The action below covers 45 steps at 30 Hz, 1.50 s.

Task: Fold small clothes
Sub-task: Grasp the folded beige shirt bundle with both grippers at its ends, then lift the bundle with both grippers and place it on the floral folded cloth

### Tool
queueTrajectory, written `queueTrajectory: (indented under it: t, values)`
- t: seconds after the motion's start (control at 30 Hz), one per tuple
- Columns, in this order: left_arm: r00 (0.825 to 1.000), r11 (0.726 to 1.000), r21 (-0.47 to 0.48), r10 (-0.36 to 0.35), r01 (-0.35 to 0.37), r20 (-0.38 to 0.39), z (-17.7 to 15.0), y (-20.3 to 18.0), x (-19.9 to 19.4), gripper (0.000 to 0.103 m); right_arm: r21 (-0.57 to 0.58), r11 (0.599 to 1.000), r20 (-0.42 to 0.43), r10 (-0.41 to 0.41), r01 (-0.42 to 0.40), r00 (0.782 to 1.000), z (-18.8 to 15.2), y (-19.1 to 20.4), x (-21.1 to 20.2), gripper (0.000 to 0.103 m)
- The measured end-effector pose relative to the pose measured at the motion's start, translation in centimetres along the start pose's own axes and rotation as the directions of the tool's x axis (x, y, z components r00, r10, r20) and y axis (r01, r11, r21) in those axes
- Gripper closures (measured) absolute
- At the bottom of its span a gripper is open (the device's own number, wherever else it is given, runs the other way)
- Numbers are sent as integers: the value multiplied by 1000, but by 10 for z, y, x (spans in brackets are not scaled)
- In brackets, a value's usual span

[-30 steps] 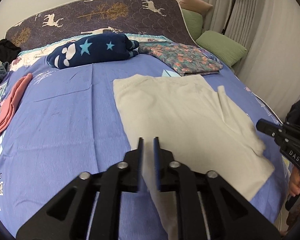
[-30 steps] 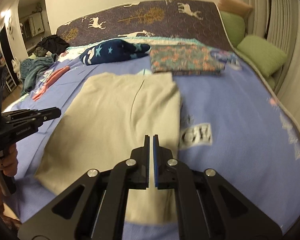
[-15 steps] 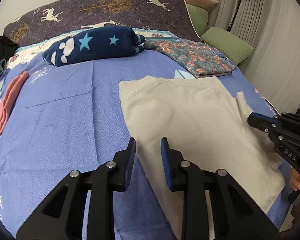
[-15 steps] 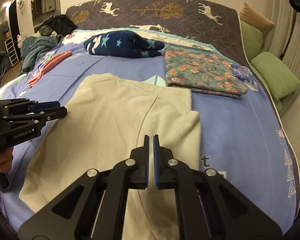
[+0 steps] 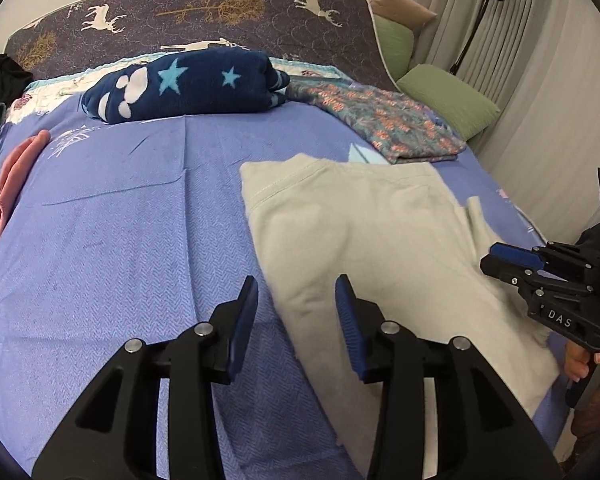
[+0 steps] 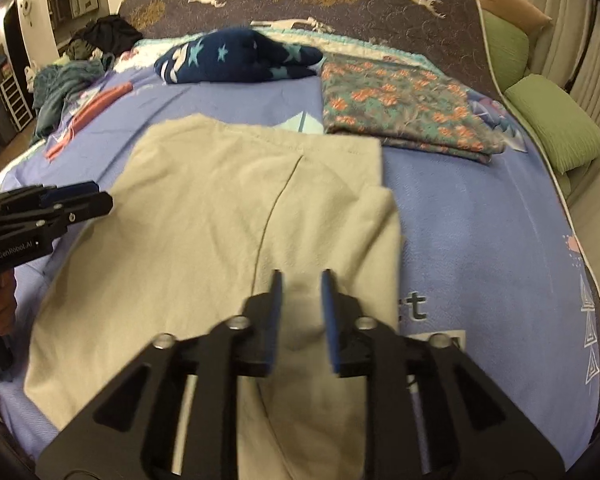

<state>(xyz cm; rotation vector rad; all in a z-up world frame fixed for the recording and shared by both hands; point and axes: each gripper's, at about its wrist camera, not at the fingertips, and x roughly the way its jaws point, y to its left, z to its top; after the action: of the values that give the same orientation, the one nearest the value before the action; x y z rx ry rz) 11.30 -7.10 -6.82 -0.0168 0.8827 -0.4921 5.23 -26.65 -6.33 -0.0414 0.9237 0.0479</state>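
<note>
Where the cream garment (image 5: pixel 364 232) nears the bed's near edge, its hem is cut off behind both grippers. Left gripper (image 5: pixel 296 304) has jaws wide apart, straddling the garment's left edge, nothing held. Right gripper (image 6: pixel 302 296) jaws parted less, over the folded-in right flap — contact can't be judged, frame blurred. Garment lies flat mid-bed on the blue bedspread (image 5: pixel 120 240). Bare bedspread left of it; floral folded cloth (image 6: pixel 404 108) and star blanket (image 5: pixel 180 88) toward the headboard edge.
</note>
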Motion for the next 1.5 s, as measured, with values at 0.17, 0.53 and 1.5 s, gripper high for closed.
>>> queueTrajectory:
  t: [0.17, 0.53, 1.5]
  values:
    - [1000, 1000, -3, -17, 17, 0, 0, -3, -3, 61, -9, 998, 25, -61, 61, 998, -1, -6, -12, 74]
    - [997, 997, -51, -60, 58, -54, -11, 12, 5, 44, 174, 978, -33, 124, -116, 992, -24, -64, -6, 37]
    - [981, 978, -98, -191, 186, -42, 10, 7, 35, 74, 308, 832, -18, 490, -461, 872, 2, -79, 52, 76]
